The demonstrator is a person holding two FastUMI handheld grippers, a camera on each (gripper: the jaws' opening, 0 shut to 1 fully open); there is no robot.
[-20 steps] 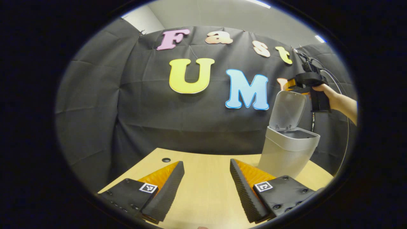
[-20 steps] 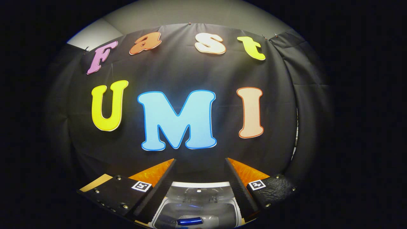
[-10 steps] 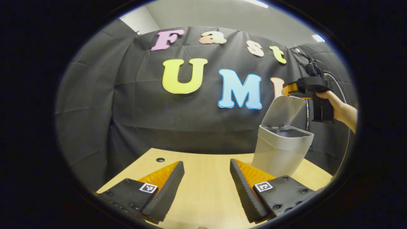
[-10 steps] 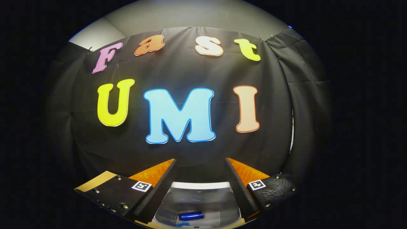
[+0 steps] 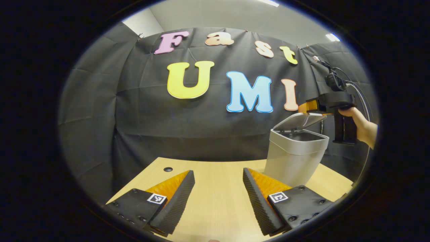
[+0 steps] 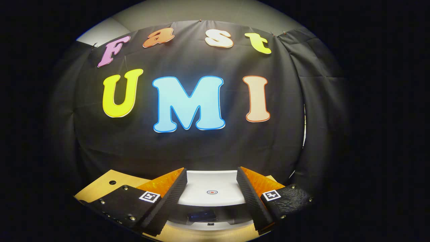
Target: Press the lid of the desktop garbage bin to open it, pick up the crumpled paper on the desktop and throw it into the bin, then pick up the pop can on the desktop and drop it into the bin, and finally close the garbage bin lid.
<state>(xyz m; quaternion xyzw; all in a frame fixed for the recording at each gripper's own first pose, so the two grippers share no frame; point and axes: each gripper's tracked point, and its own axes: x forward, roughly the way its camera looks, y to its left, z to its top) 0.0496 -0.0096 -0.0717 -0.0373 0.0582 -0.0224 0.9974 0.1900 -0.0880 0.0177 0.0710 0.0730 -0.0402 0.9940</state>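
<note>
The grey desktop bin (image 5: 295, 158) stands on the wooden table at the right of the left gripper view. Its lid (image 5: 299, 120) is tilted low, partly down over the opening. My right gripper (image 5: 310, 105), held by a hand (image 5: 362, 126), sits just above and behind the lid's raised edge. In the right gripper view, the right gripper (image 6: 211, 170) is open, and the lid (image 6: 211, 191) with a small red dot lies below and between its fingers. Under the lid the dark blue pop can (image 6: 201, 215) lies inside the bin. My left gripper (image 5: 218, 172) is open over bare table, left of the bin.
The light wooden table (image 5: 215, 201) runs back to the black cloth wall. A small round cable hole (image 5: 168, 169) sits near its far left edge, and the same hole (image 6: 112, 182) shows in the right gripper view. Cables trail from the right gripper's top.
The lid has swung down from nearly upright to a low tilt. The right gripper and hand have come down with it. The left gripper stays open in place.
</note>
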